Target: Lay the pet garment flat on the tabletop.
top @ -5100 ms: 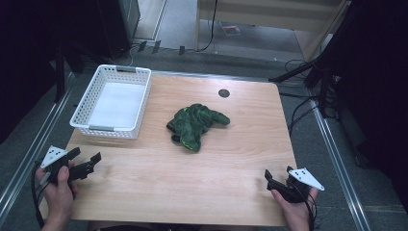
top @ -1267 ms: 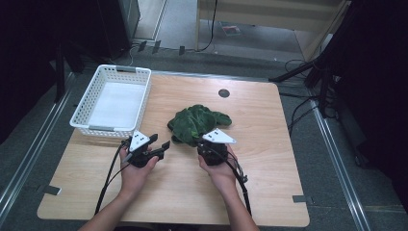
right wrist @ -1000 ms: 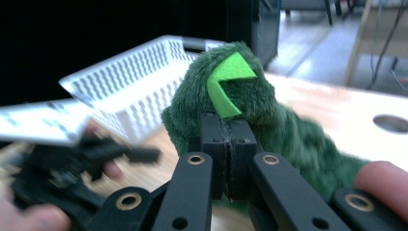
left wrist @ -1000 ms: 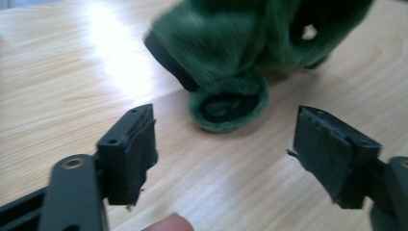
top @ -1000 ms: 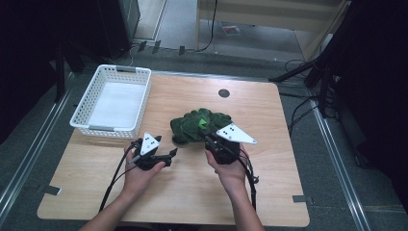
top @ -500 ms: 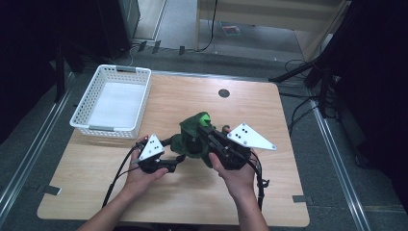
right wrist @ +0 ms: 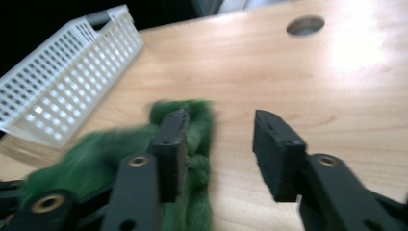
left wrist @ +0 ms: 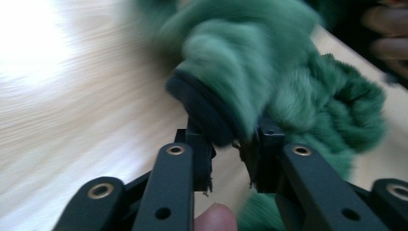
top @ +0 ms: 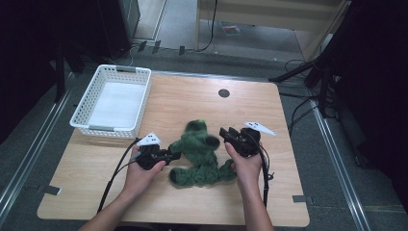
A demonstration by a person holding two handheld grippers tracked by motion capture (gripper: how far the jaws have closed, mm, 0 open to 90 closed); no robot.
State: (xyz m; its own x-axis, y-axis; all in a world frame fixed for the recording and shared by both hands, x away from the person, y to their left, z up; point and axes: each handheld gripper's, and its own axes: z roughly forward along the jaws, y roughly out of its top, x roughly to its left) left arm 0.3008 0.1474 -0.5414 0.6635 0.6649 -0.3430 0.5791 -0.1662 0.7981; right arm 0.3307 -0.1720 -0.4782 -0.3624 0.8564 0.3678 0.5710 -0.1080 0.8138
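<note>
Left tongs pinching a dark-edged fold of the fuzzy green garment mid-counter; right tongs spread, one jaw against the fabric, nothing caught. Best to bite an edge opposite before pulling flat, well short of the white basket. Left gripper view gives the actual pinch, lost in fluff from the high view.

Table: I saw a pale wooden table with a round hole.
Floor: grey, cables trailing at the right.
Surroundings: dark on both sides; light wooden furniture behind.
</note>
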